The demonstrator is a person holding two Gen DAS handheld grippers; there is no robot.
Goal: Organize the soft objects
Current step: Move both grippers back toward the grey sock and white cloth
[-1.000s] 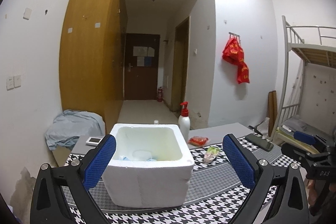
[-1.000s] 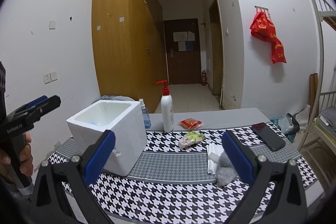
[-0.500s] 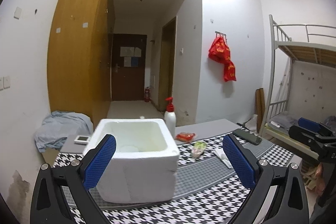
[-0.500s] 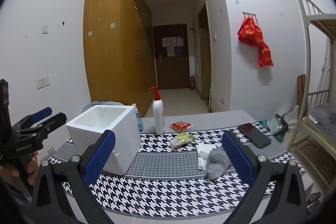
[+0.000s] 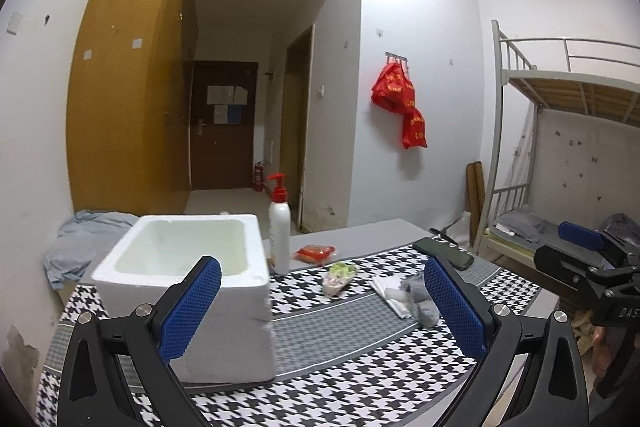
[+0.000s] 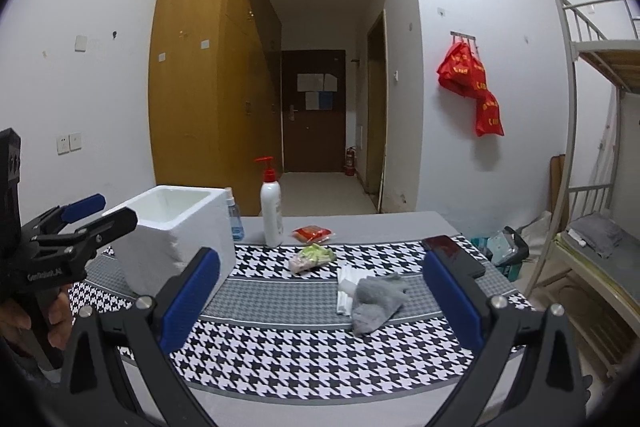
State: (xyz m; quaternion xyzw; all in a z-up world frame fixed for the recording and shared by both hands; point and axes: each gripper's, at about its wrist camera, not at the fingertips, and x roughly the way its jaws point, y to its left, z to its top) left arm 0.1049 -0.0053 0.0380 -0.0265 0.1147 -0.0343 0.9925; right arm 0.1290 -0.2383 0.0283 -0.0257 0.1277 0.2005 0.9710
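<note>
Matt white foam box [image 5: 188, 279]; soft grey knit sock [image 6: 376, 301]; glossy plastic bottle [image 6: 272, 215].

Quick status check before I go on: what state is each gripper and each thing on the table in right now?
Left gripper: open, holding nothing.
Right gripper: open, holding nothing.
Foam box: upright, no lid, on the table.
Grey sock: crumpled, lying partly on the white cloth.
White cloth: folded, flat.
Pump bottle: upright.
Green packet: lying flat.
Red packet: lying flat.
Phone: flat, screen dark.
</note>
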